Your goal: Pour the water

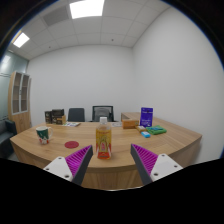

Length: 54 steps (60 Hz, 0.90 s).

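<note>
A clear plastic bottle (103, 140) with an orange label stands upright on the wooden table (120, 160), close to the near edge of this table. It has a light cap on top, and I cannot tell how much liquid is inside. A paper cup (43, 134) with a green pattern stands upright on the same table, well apart from the bottle, and between the bottle and the cup a small red round coaster (72, 144) lies flat.

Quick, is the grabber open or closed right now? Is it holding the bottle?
Hand-held gripper: open, holding nothing; the bottle stands on the table between its fingers, not squeezed.
</note>
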### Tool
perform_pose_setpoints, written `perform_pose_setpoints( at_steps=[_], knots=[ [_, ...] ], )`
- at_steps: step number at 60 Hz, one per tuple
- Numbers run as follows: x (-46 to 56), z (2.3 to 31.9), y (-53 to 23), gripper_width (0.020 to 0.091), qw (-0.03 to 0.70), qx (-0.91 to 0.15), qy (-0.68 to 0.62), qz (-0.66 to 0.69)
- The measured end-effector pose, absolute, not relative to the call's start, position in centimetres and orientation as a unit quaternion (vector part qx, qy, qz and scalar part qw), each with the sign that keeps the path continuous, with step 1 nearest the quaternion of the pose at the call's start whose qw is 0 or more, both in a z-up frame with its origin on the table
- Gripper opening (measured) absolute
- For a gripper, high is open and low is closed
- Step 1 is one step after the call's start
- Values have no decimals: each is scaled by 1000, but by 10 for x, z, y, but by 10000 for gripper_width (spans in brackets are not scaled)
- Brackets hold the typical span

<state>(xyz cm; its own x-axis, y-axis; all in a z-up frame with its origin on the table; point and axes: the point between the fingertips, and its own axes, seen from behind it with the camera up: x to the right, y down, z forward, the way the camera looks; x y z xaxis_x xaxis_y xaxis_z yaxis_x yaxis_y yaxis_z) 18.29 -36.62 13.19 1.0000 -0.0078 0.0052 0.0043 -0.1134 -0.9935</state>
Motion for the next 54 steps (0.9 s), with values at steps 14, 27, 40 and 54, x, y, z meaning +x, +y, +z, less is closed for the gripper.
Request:
perform_pose_setpoints(
  at_steps=[14, 27, 40, 54],
  knots=[
    [144, 90, -242, 847, 661, -750, -9, 1],
    [141, 90, -171, 850, 669, -743, 10, -19],
    [151, 89, -154, 524, 687, -724, 37, -55],
    [113, 116, -164, 460, 679, -719, -55, -139]
  ],
)
